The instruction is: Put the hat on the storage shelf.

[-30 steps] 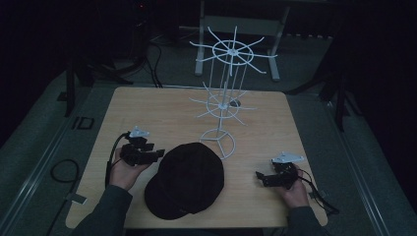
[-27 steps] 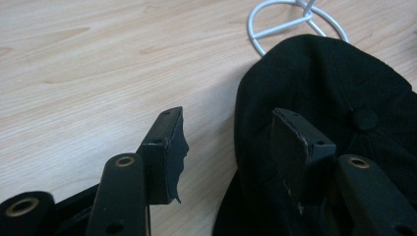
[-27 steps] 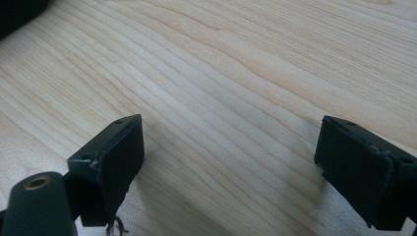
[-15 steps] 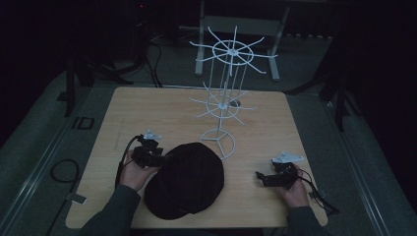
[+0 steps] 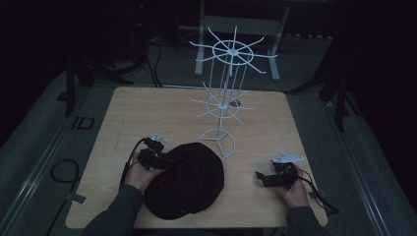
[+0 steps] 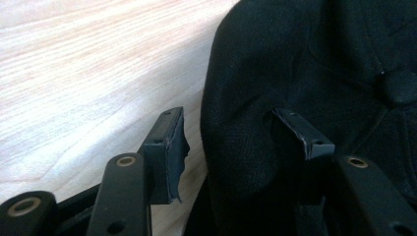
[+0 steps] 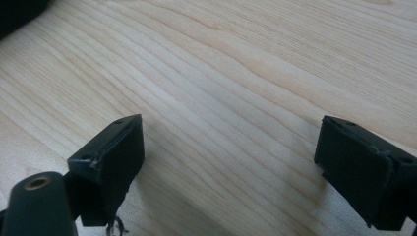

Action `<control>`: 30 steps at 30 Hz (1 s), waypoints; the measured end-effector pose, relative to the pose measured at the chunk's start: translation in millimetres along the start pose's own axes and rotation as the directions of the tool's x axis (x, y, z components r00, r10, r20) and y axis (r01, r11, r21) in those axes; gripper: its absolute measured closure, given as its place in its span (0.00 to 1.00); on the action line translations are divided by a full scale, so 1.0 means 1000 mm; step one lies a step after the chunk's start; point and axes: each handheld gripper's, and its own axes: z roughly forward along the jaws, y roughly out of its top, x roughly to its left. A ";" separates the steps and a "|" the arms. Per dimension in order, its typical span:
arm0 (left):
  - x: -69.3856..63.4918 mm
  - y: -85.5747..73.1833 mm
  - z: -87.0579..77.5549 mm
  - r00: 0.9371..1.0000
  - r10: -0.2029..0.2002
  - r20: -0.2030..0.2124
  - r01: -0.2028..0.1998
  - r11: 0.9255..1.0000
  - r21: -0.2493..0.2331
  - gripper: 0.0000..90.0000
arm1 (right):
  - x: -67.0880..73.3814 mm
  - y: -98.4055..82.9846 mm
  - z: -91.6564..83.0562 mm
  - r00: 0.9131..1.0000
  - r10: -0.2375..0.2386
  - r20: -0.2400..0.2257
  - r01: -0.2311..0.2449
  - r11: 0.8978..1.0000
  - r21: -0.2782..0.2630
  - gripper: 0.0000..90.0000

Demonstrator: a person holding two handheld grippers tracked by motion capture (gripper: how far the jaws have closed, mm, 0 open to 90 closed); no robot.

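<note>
Now the step in hand looks like the first grasp of the black cap [image 5: 184, 179], which lies flat on the desk [image 5: 147, 113] at the lower centre of the high view, just below the base of the white wire hat stand [image 5: 223, 105]. The left tongs [image 5: 164, 160] sit at the cap's left edge; in the left gripper view a fold of the cap's fabric [image 6: 246, 147] bulges between the half-open jaws, which have just been closing a little, one pad apparently touching cloth, the other clear of it. The right tongs [image 5: 260, 176] rest wide open and empty over bare wood at lower right. Next, I judge, the left jaws must pinch that fold firmly before any lift toward the stand.
</note>
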 end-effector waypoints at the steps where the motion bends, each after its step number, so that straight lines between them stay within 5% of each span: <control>1: 0.001 0.000 0.001 1.000 -0.010 0.006 0.010 1.000 0.003 0.54 | 0.000 0.000 0.000 1.000 0.000 0.000 0.000 1.000 0.000 0.13; 8: 0.000 0.002 0.007 0.999 -0.030 0.015 0.030 0.999 0.028 0.54 | 0.000 0.000 0.000 1.000 0.001 0.000 -0.001 1.000 0.000 0.13; 13: -0.008 0.002 0.024 1.000 0.008 0.006 -0.008 0.995 0.101 0.56 | 0.000 0.000 0.000 1.000 0.001 0.000 -0.001 1.000 0.000 0.13; 22: -0.007 0.000 0.023 1.000 -0.013 -0.006 0.013 0.996 0.087 0.77 | 0.000 0.000 0.000 1.000 0.000 0.000 0.000 1.000 0.000 0.13; 30: 0.000 -0.002 0.017 0.998 -0.055 0.034 0.053 0.997 0.051 0.84 | 0.000 0.000 0.000 1.000 0.001 0.000 -0.001 1.000 0.000 0.13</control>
